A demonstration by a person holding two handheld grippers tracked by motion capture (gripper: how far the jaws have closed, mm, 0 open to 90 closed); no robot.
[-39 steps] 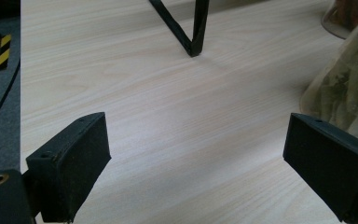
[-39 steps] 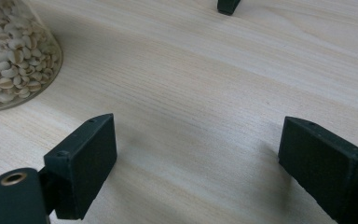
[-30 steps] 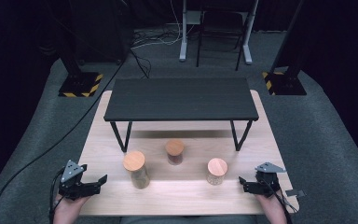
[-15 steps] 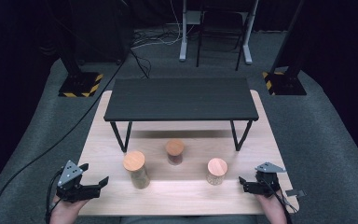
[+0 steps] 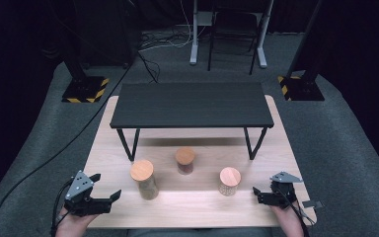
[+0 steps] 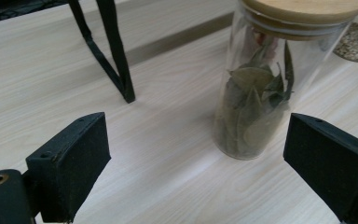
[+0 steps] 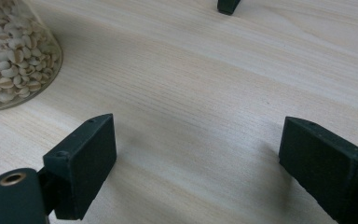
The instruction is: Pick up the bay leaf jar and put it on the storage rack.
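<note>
Jars standing untouched between two open tools

Glass jar of dried leaves [image 6: 254, 100] is standing upright on the wooden surface [image 5: 197, 207], capped with a round wooden lid [image 5: 142, 170]. In the left tool view it is sitting ahead of the jaws and toward the right one, with bare wood showing between it and both jaws, so nothing is touching it. The left tool [image 5: 109, 191] is hovering just beside this jar at the near left part of the surface, its jaws standing wide apart and gripping nothing, and a hand [image 5: 71, 224] is holding it from below.

To the right, a shorter jar of pale beans [image 5: 229, 181] is resting upright under its own wooden lid; in the right tool view its rounded base is showing at the upper left, well clear of the jaws. The right tool [image 5: 255, 192] is sitting near that jar at the near right part of the surface, jaws likewise spread apart and empty, pointing toward the jar.

Between and a little behind these two, a third jar with dark contents [image 5: 185, 161] is standing upright. Behind all three, a low black table [image 5: 191, 104] on thin black legs is standing on the surface, one leg [image 6: 116, 60] showing close in the left tool view. Grey carpet [image 5: 345, 148] is lying around the surface.
</note>
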